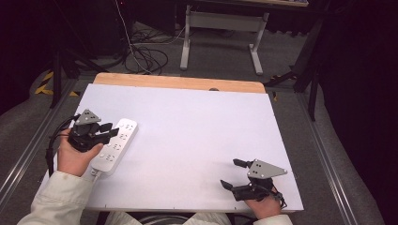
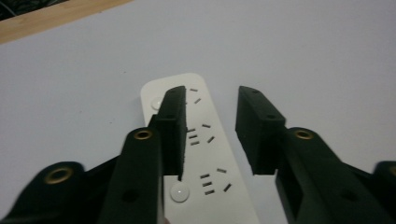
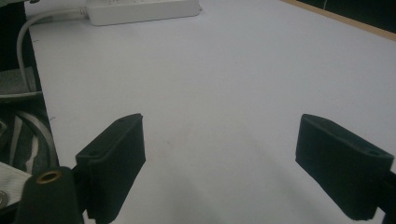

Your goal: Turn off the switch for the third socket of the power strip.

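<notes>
My left claw hangs over the power strip, jaws parted and holding nothing. In the left gripper view the strip runs up between my two jaws. The one on the left of that view covers the strip's edge and hides part of a round white button near the far end. The other jaw sits off the strip's opposite side, over bare table. A second button shows near the bottom of that view, beside rows of socket slots. Whether either jaw touches the strip, I cannot tell.

My left hand grips the claw from the near end of the strip, a pale sleeve behind it. The grey plate rides on top.

My right claw sits well apart from the strip, near the table's front edge, jaws spread wide with nothing between them. In the right gripper view, bare table lies between the two black jaws, and the strip lies far off at the top with its white cord curving off the table's edge.

The strip lies on the white table, angled, close to its left edge. A wooden strip borders the table's far side. Beyond it, cables lie on the floor near a grey stand.
</notes>
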Available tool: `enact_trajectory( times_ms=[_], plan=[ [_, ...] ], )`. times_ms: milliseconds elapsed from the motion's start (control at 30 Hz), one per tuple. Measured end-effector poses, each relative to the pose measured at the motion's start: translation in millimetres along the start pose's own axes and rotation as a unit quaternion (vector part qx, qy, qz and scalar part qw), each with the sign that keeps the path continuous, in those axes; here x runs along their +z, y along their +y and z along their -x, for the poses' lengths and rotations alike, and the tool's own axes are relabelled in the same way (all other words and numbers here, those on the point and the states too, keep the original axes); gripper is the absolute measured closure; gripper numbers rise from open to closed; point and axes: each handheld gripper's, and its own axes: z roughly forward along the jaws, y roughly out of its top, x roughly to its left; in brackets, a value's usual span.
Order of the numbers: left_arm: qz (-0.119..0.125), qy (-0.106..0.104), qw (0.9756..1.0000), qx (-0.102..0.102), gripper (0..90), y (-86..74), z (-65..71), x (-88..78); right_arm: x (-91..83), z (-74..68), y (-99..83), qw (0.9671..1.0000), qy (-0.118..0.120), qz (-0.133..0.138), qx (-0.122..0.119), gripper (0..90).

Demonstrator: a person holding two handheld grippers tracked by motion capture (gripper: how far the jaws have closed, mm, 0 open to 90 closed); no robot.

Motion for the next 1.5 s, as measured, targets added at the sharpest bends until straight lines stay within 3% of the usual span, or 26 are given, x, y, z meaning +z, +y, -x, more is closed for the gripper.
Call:
enact_trajectory(
  times_ms=[167,367,733,833,1167,1333,1500],
  plan=[
    [0.017,-0.042,0.999,-0.004,52.3,1.3,4.9,-9.8,-0.3,0.0,0.0,1.0,0.0,0.001,0.0,16.0],
    [0.043,-0.075,0.9962,0.004,43.3,3.3,14.2,-23.5,-0.8,0.0,0.0,1.0,0.0,0.002,0.0,16.0],
    [0.058,-0.09,0.9926,0.058,31.0,-5.1,42.8,-40.8,-1.1,-0.3,0.3,1.0,0.001,0.001,-0.003,16.0],
    [0.072,-0.1,0.9906,0.059,28.9,-11.3,48.0,-42.8,-1.0,-0.7,0.4,1.0,0.002,0.002,-0.004,16.0],
    [0.072,-0.132,0.9867,0.062,21.1,-36.4,58.6,-32.8,-1.0,-1.0,0.6,1.0,0.003,0.003,-0.005,16.0],
    [0.089,-0.15,0.9825,0.066,21.1,-51.5,58.8,-21.8,-1.4,-1.0,0.6,1.0,0.004,0.004,-0.004,15.9],
    [0.098,-0.154,0.9795,0.084,19.9,-63.0,62.0,-15.5,-1.1,-1.0,0.6,1.0,0.004,0.003,-0.005,16.0]
  ],
)
